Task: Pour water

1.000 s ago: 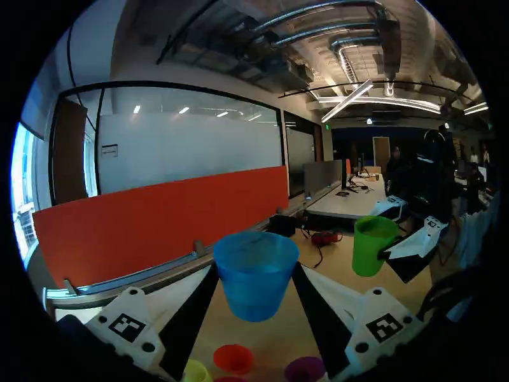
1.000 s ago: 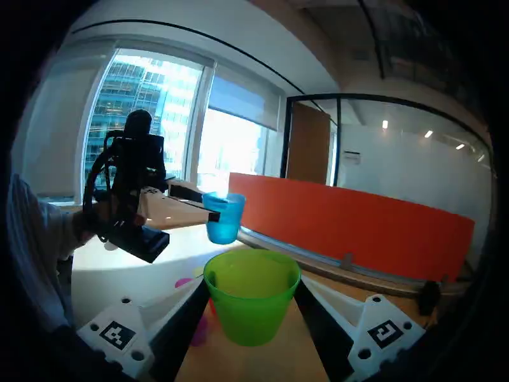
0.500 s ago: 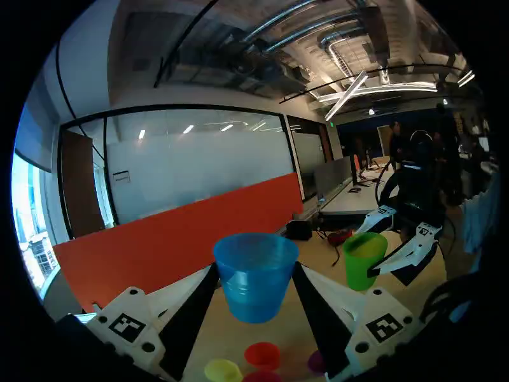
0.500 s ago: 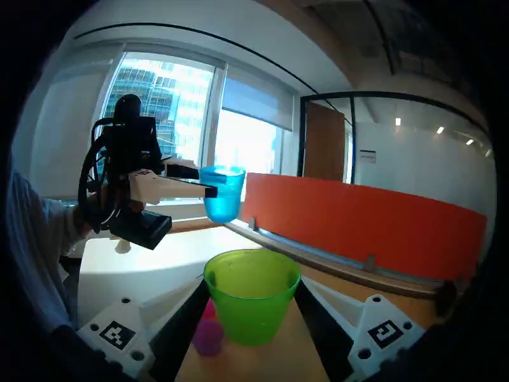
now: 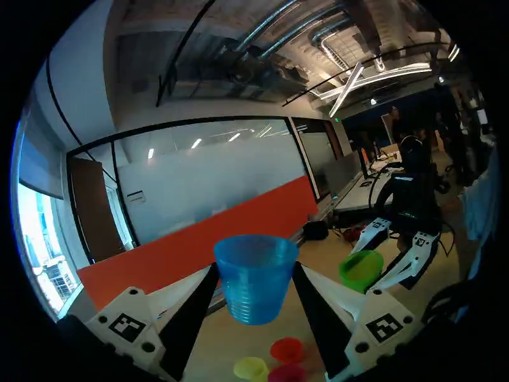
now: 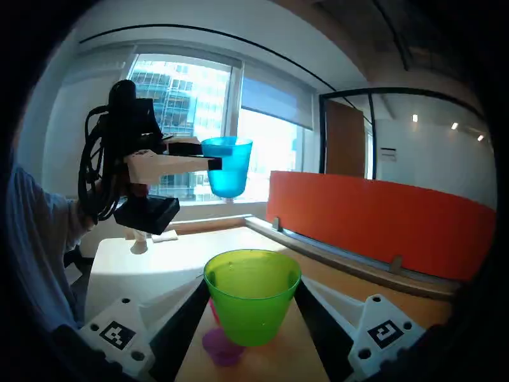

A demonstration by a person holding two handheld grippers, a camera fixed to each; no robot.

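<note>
The blue cup (image 5: 256, 283) was clamped upright in the left gripper (image 5: 256, 270); the green cup (image 6: 252, 299) was clamped upright in the right gripper (image 6: 252, 286). From the green cup, the blue cup was seen high at 11 o'clock, well apart. No writing could be read.

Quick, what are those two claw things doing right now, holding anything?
Left gripper: closed, holding the blue cup.
Right gripper: closed, holding the green cup.
</note>
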